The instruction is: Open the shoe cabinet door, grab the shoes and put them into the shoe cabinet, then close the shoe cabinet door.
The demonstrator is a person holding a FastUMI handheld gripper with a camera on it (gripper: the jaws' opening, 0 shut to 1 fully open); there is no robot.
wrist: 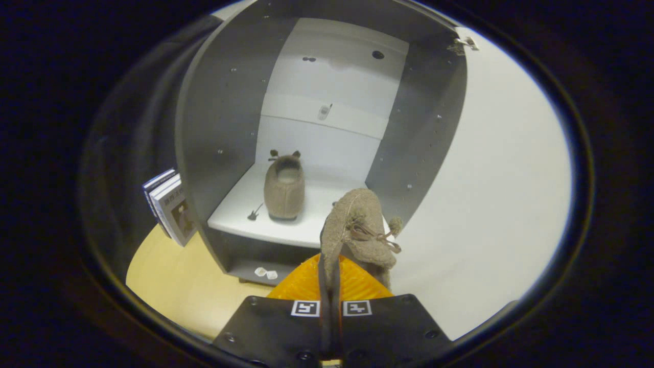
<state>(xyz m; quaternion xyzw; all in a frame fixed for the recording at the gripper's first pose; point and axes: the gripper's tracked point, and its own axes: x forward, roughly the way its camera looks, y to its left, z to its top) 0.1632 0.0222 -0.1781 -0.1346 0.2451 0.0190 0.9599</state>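
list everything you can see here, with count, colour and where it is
shoe cabinet: one, grey side walls, white back and shelf, standing on the floor with its front open
door: one, white, swung open beside the cabinet's far side wall
shoe on the shelf: one, tan and fuzzy, upright on the white shelf
held shoe: one, tan with a brown lace bow, between the fingers, just in front of the shelf edge
books: a few, white and dark covers, leaning beside the cabinet's outer wall
small clear pieces: two, on the cabinet's bottom ledge
floor: pale yellow, under the cabinet
gripper: one, orange fingers, black body, shut on the held shoe
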